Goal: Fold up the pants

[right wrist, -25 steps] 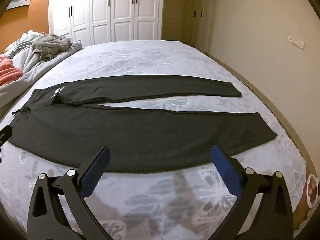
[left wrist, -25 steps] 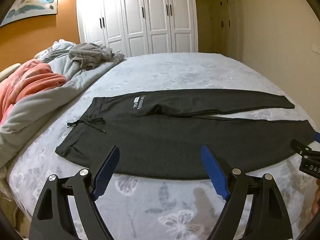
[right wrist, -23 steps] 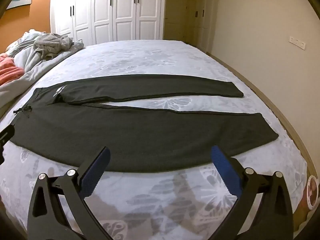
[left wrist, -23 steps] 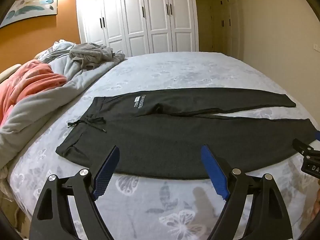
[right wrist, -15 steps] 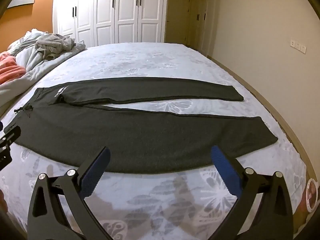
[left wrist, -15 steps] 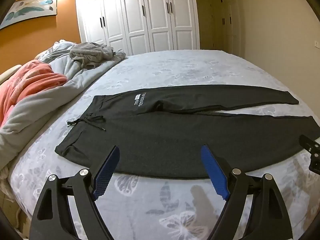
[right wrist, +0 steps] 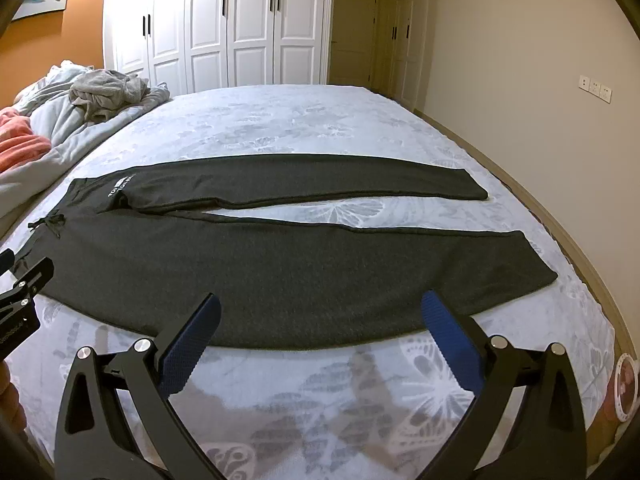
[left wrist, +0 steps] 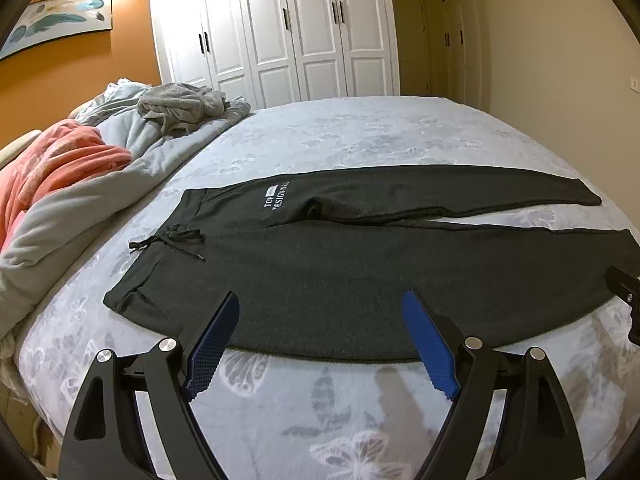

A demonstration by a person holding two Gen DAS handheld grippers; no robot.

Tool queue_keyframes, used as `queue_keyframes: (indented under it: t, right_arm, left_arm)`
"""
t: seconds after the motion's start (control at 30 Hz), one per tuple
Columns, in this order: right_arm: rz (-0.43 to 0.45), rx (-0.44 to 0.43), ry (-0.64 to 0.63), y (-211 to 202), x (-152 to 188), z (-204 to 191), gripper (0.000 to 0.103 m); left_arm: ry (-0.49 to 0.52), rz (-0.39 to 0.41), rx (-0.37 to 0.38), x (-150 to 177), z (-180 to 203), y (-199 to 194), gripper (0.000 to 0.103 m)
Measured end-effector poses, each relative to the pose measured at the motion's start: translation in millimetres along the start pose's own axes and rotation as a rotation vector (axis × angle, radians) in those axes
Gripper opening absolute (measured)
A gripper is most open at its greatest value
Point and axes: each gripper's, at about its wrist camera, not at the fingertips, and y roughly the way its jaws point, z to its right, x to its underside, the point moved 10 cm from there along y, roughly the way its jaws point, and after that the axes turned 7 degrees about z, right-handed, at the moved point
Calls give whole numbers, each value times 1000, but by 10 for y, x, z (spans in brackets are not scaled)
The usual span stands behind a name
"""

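Observation:
Dark grey pants (left wrist: 340, 272) lie flat across the bed, waistband with drawstring (left wrist: 172, 242) at the left, both legs stretched to the right; they also show in the right wrist view (right wrist: 280, 268). My left gripper (left wrist: 320, 308) is open and empty, held above the near edge of the pants by the waist half. My right gripper (right wrist: 318, 312) is open and empty, above the near edge of the near leg. Each gripper shows at the other view's edge.
The bed (left wrist: 360, 136) has a pale butterfly-print cover. A grey duvet (left wrist: 80, 208), an orange blanket (left wrist: 60, 160) and a grey garment (left wrist: 180, 104) are heaped at the left. White wardrobe doors (right wrist: 240, 20) stand behind. The bed's right edge (right wrist: 580, 248) borders the floor.
Both grippers have drifted slightly back and apart; the pants have not moved and both jaws stay open.

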Motion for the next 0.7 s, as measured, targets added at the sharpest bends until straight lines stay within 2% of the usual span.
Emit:
queue_keyframes:
  t: [0.7]
  right_arm:
    - [11, 2, 4, 4, -20, 31, 98]
  left_arm:
    - [3, 5, -13, 17, -16, 0, 81]
